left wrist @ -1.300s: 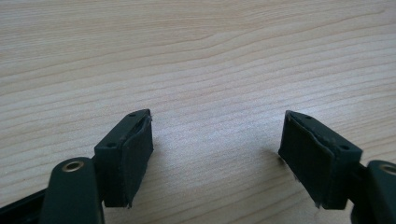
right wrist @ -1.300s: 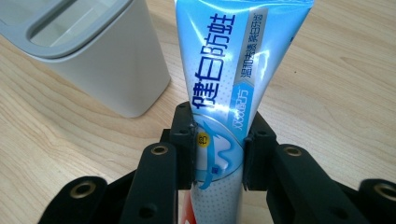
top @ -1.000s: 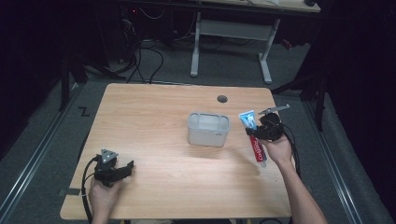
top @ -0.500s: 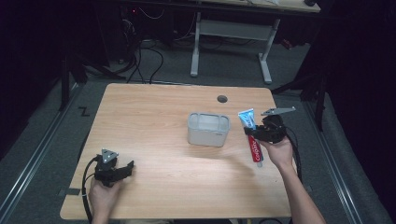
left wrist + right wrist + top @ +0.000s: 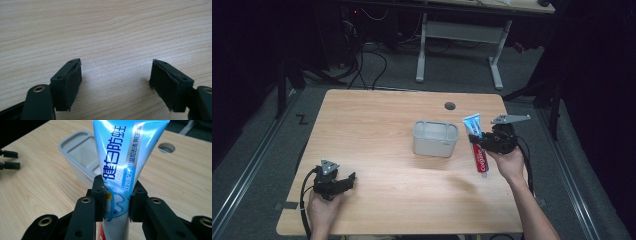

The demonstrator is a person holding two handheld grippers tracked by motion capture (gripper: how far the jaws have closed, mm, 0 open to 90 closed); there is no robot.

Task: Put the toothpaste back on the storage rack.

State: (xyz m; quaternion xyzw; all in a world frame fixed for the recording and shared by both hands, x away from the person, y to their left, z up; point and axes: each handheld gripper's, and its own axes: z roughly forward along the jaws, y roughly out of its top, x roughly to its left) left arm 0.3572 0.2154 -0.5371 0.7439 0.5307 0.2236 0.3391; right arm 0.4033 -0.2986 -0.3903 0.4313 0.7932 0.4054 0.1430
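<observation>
My right gripper [image 5: 479,141] is shut on a toothpaste tube [image 5: 477,142], blue at its flat top end and red toward the cap, held just above the table at the right. In the right gripper view the jaws pinch the tube [image 5: 117,162] at its middle. A grey two-compartment holder [image 5: 435,138] stands left of the tube, a little apart from it. The holder [image 5: 80,152] looks empty in the right gripper view. My left gripper [image 5: 346,181] rests open near the front left corner, with bare wood between its fingers [image 5: 67,85].
The wooden table [image 5: 377,125] has a round cable hole [image 5: 450,106] at its back right. Beyond the far edge stand a desk frame [image 5: 459,35] and cables on the floor. The left gripper [image 5: 8,160] lies far off in the right gripper view.
The right gripper has carried the toothpaste tube a little to the left, closer to the grey holder. The left gripper has stayed in place.
</observation>
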